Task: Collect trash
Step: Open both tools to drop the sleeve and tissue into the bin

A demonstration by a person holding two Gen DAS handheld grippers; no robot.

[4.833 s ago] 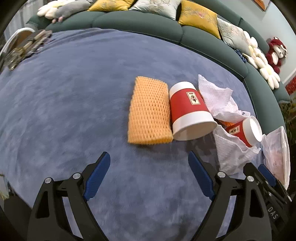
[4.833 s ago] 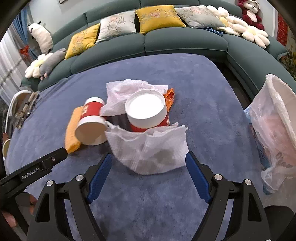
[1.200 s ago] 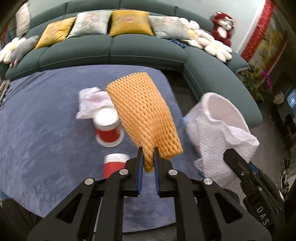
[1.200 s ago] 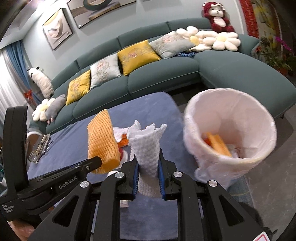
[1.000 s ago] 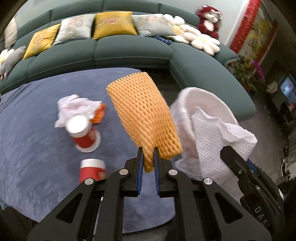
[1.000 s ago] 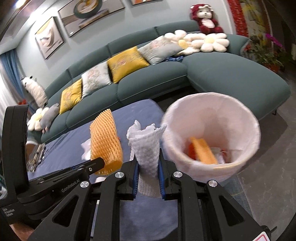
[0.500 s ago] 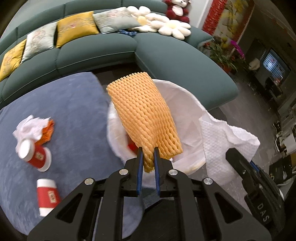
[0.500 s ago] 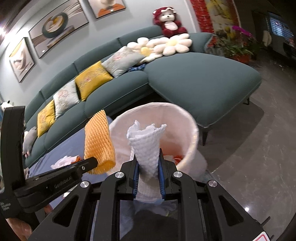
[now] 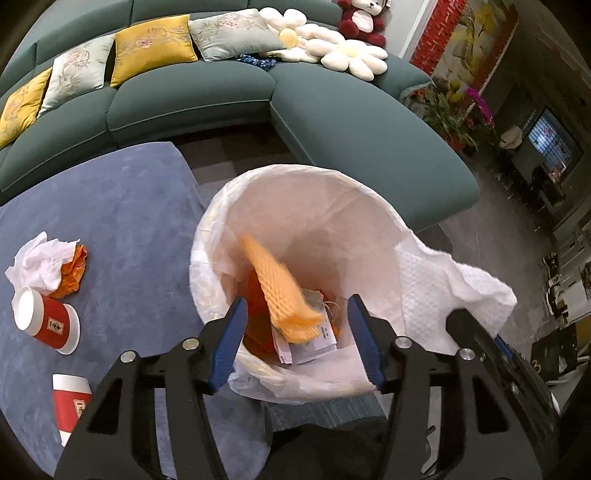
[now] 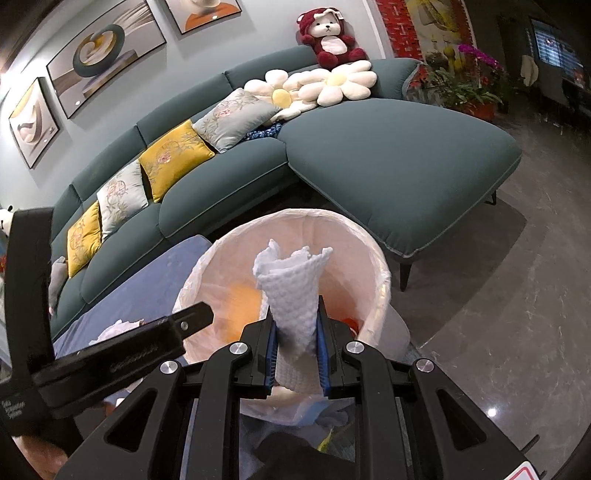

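Orange foam net [image 9: 284, 295] now off left tongs [image 9: 297, 343].

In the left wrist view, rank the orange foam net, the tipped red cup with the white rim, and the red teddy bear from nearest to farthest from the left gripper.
1. Orange foam net: inside the lined bin, just beyond the open left gripper.
2. Tipped red cup: on the blue rug, off to the picture's left.
3. Red teddy bear: on the sofa back, at the top of the picture.

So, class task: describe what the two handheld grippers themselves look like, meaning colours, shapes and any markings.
The left gripper and right gripper match: black angular frames with triangular cut-outs, silver round bolts at the pivots, and blue pads lining the fingers. Pale lettering runs along the left gripper's side; it is blurred.
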